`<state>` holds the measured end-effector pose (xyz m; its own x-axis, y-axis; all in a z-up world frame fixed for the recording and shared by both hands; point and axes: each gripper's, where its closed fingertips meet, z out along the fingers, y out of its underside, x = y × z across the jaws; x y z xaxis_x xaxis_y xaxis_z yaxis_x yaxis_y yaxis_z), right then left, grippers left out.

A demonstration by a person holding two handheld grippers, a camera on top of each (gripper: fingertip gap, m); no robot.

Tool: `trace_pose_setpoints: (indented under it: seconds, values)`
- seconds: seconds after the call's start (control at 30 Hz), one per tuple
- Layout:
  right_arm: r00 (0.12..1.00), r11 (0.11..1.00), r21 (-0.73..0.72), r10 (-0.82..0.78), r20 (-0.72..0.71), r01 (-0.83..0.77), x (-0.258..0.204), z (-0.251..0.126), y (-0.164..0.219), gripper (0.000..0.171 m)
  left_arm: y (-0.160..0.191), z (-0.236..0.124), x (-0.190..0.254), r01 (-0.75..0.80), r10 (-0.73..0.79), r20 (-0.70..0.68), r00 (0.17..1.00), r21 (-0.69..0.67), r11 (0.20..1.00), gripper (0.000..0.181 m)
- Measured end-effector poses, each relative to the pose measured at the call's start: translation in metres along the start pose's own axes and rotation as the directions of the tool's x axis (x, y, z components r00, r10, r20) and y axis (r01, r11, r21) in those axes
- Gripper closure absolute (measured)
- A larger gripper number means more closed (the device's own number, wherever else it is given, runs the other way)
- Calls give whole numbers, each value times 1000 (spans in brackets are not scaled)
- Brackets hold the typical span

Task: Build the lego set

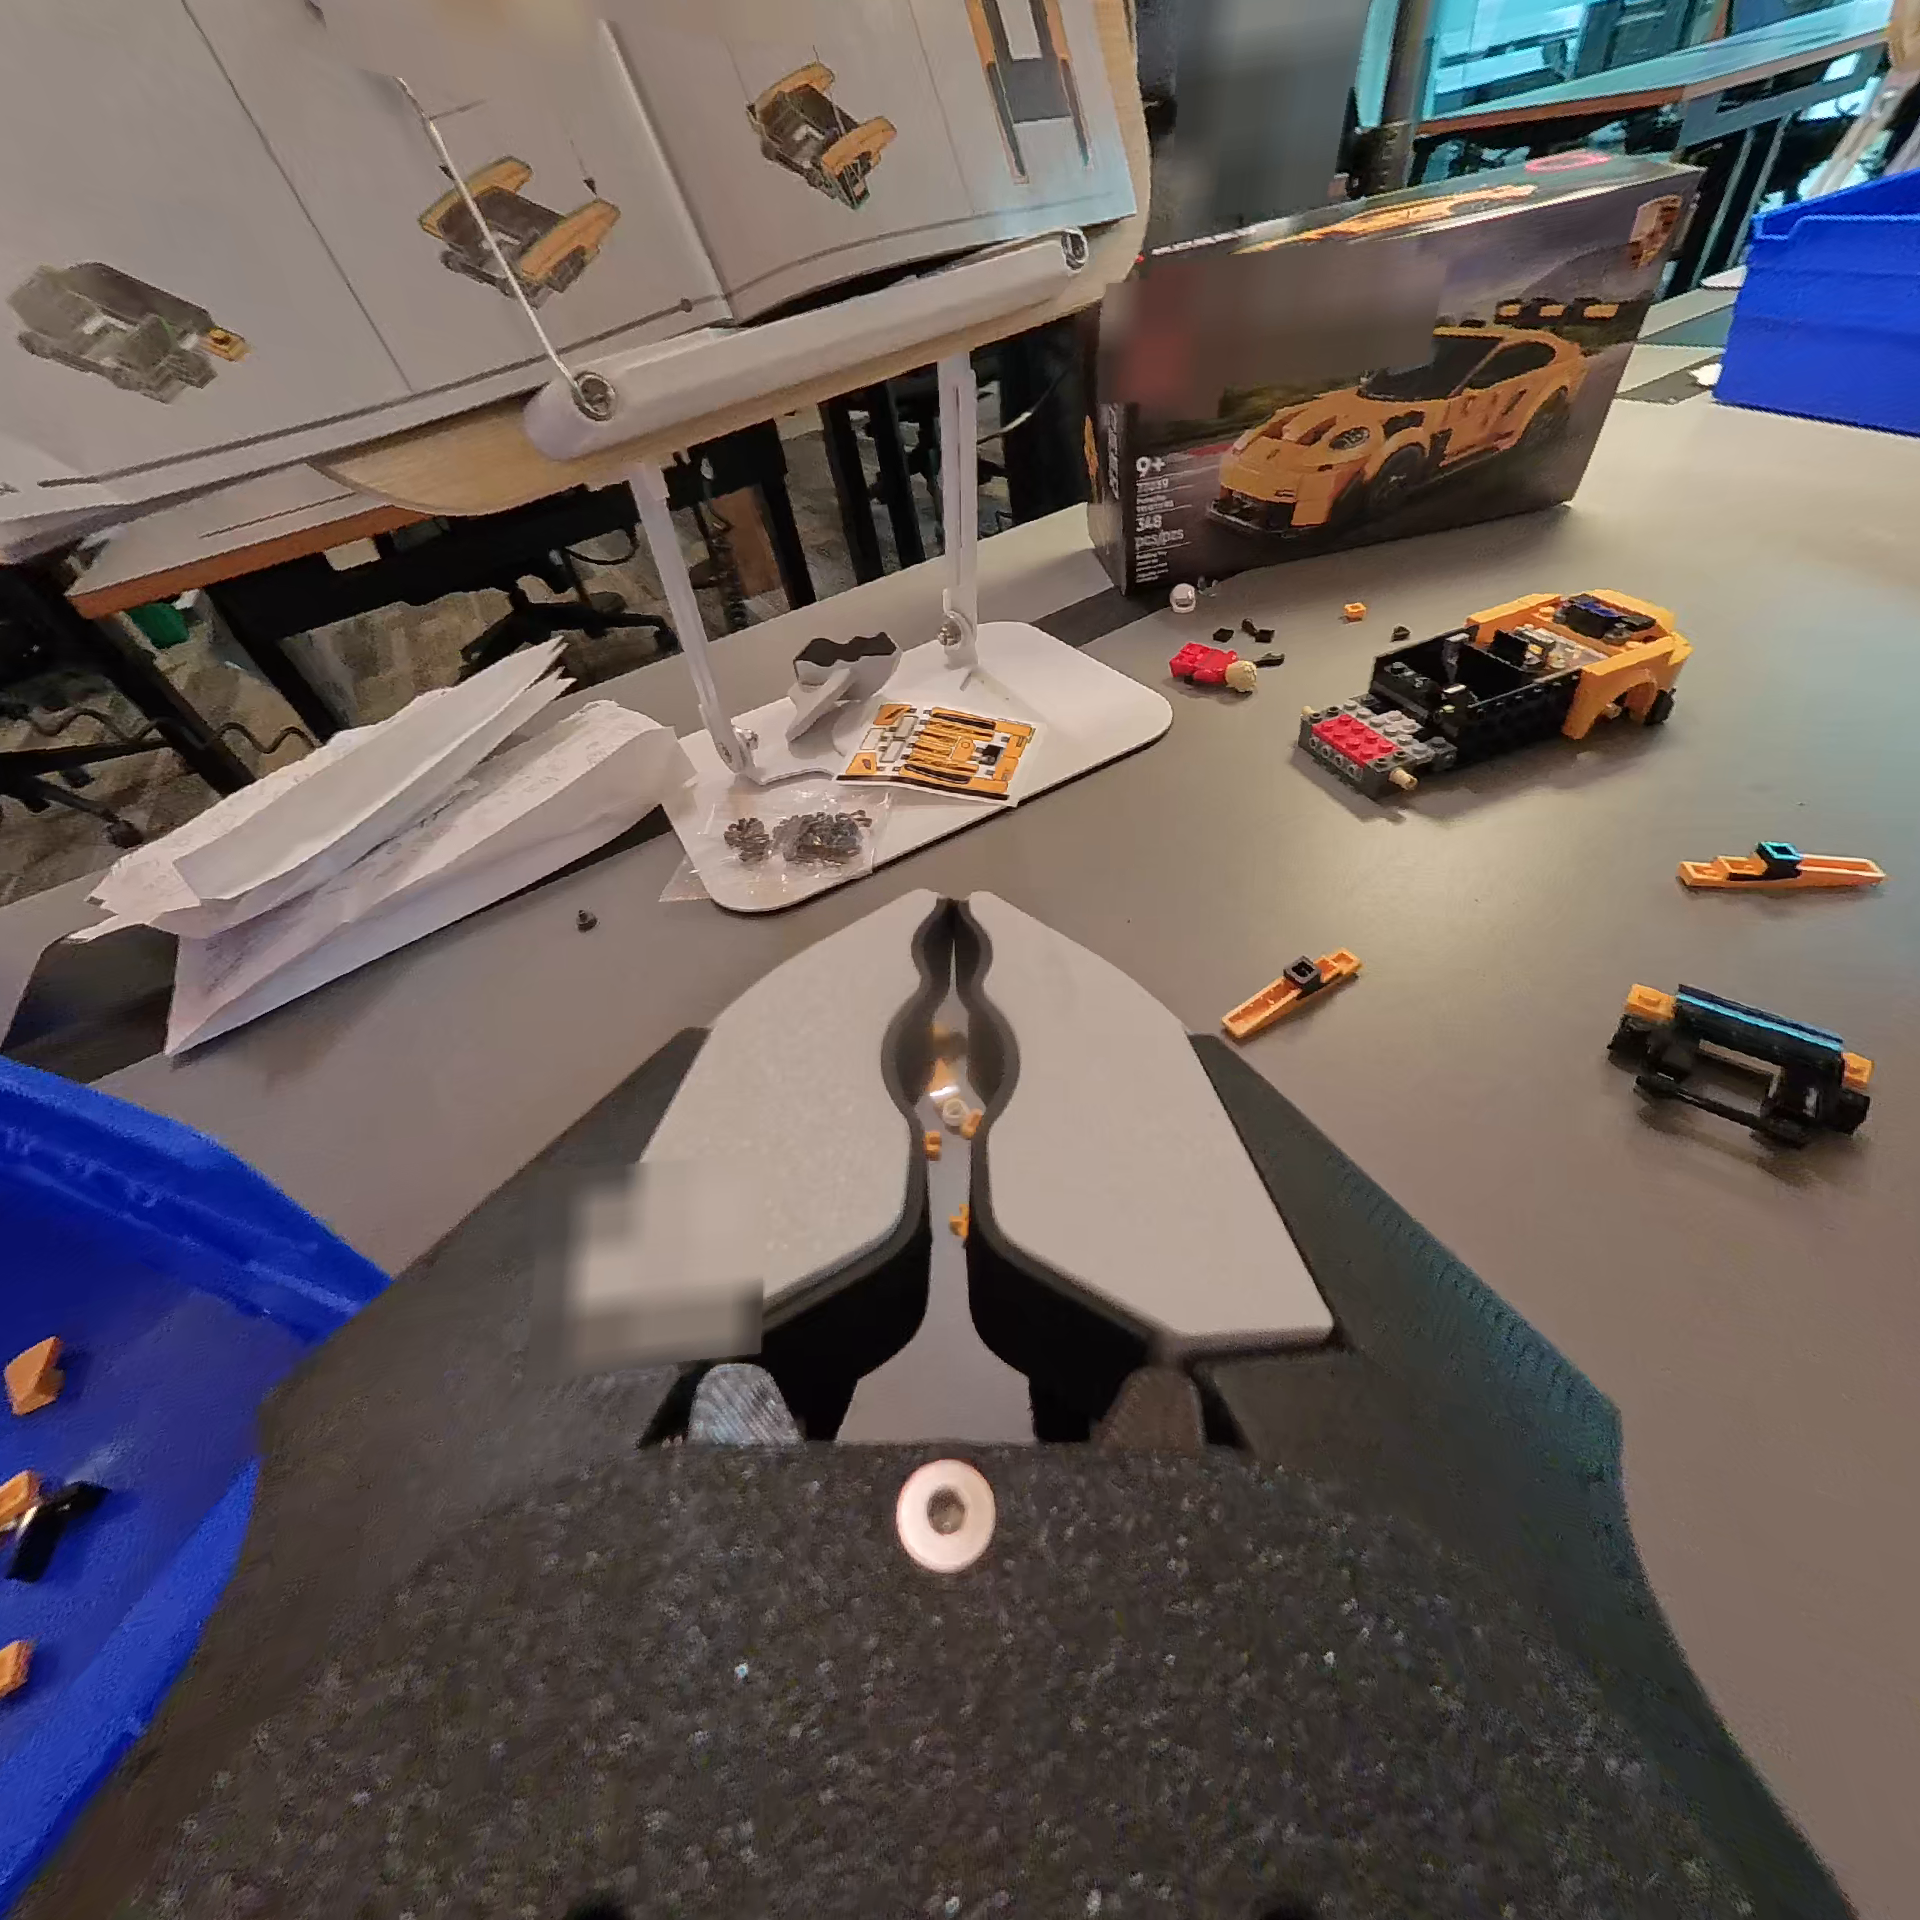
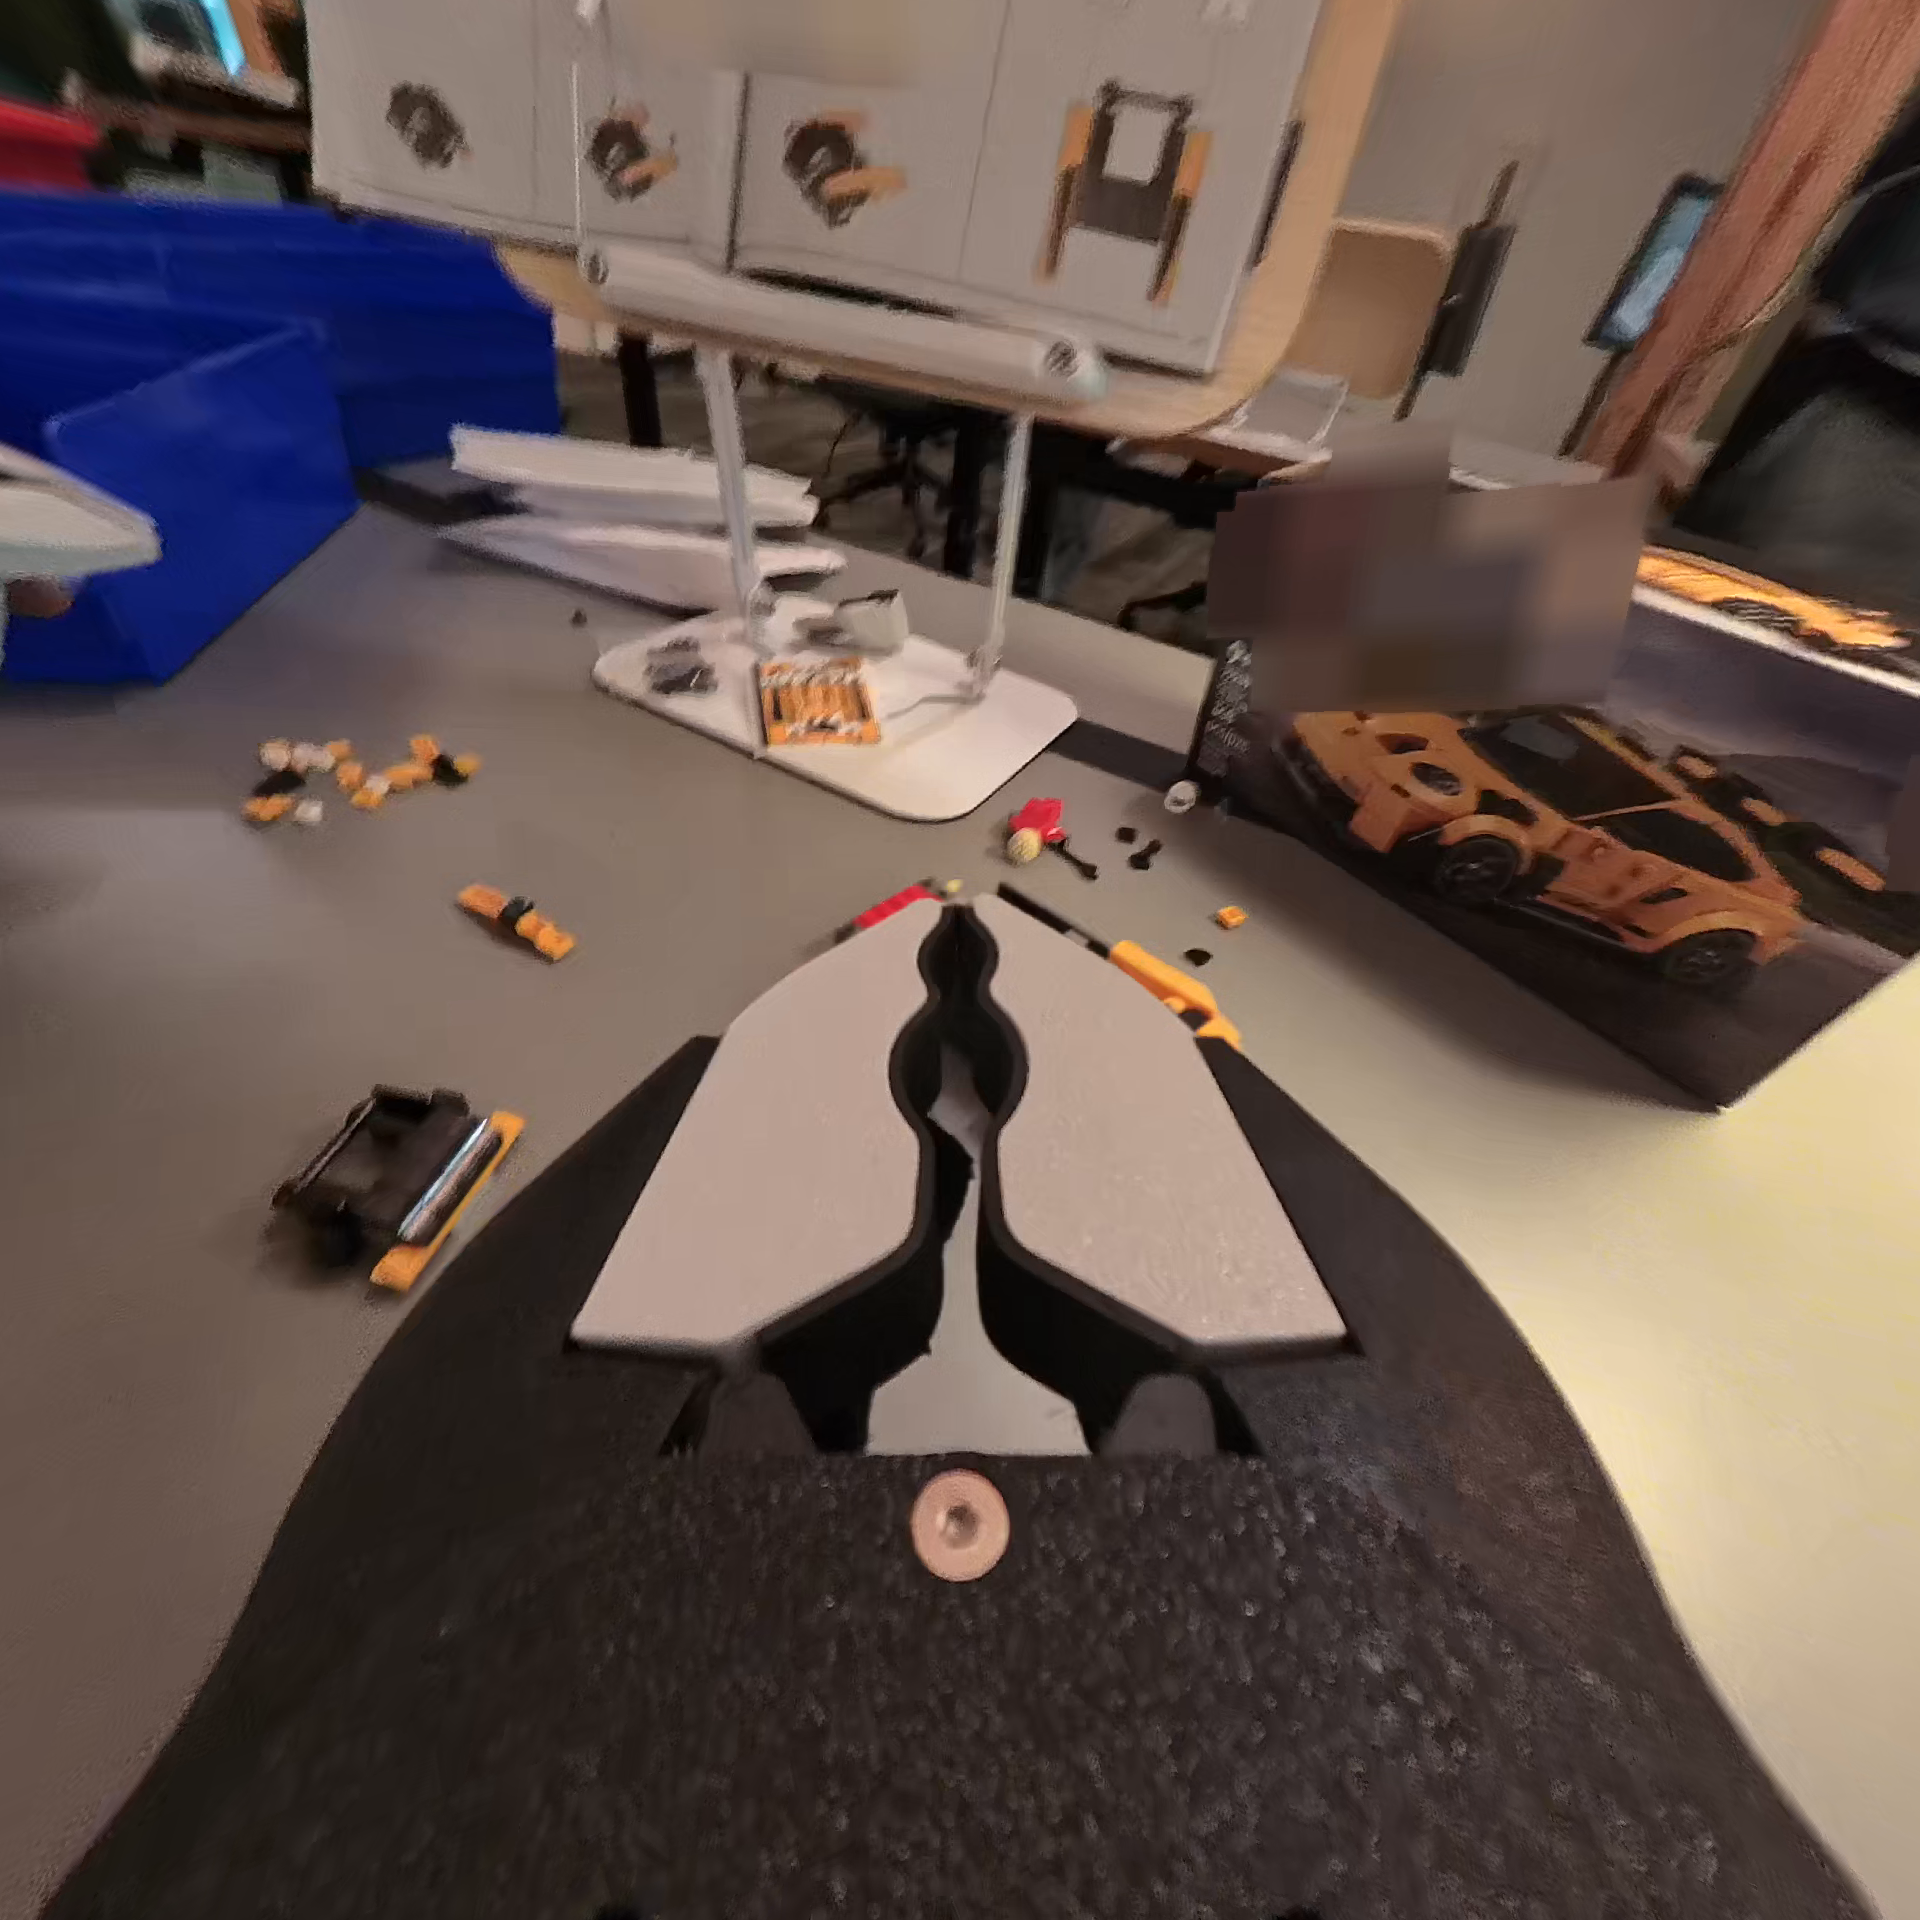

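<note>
- The left hand-held gripper (image 1: 951,914) has its tips pressed together and holds nothing; through the slot between its fingers a scatter of small orange and pale loose pieces (image 1: 951,1117) shows on the grey tabletop (image 1: 1351,1299) beneath.
- The right hand-held gripper (image 2: 961,920) is likewise closed to a sliver and empty, hovering just short of the half-built car (image 2: 1169,982), which its fingers mostly hide.
- In the left wrist view the half-built car (image 1: 1496,686) sits well to the right: black chassis, orange rear bodywork, red bricks at the front.
- Near it lie three sub-assemblies: a black-and-orange frame (image 1: 1740,1060) and two orange strips (image 1: 1288,992) (image 1: 1782,868).
- Farther off, the sticker sheet (image 1: 940,750) rests on the base of the white stand (image 1: 1091,696) that carries the instruction booklet (image 1: 582,187); the set's box (image 1: 1371,384) stands behind, and a blue bin (image 1: 135,1309) with spare parts sits at the left.
- Judgement: the build looks mid-way, between placements. The next move likely calls for opening one pair of fingers, picking up a sub-assembly or loose part, and steadying the car with the other.
</note>
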<state>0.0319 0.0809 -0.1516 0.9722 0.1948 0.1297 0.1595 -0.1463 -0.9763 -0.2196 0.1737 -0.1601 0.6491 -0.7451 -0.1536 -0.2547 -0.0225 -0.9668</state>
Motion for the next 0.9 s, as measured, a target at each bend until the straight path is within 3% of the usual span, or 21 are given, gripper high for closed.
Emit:
trace_pose_setpoints:
  seconds: [0.13, 0.23, 0.5, 0.6, 0.67, 0.8, 0.9]
  values:
    - [940, 920, -358, -32, 339, 160, -43, -4, 49, 163, 26, 12, 42, -21, -14, -236, 972, -145, 989, 172]
    - [884, 829, -497, 8, 468, 256, -63, -20, 78, 149, 42, 17, 75, -82, -12, -386, 923, -226, 971, 161]
    - [913, 766, -582, -14, 409, 273, -52, -5, 107, 142, 57, 24, 128, -274, 55, -616, 786, -267, 924, 155]
    - [910, 770, -566, -45, 413, 295, -52, -1, 106, 163, 55, 17, 158, -291, 12, -710, 704, -273, 917, 153]
    - [888, 770, -537, -84, 452, 346, -58, -2, 105, 163, 55, 16, 173, -324, 17, -741, 671, -273, 906, 148]
    - [839, 791, -442, -158, 520, 423, -71, -5, 97, 163, 62, 21, 191, -387, 37, -762, 647, -286, 876, 133]
    - [820, 807, -403, -164, 548, 431, -77, -9, 91, 163, 66, 26, 192, -424, 80, -728, 681, -303, 853, 143]
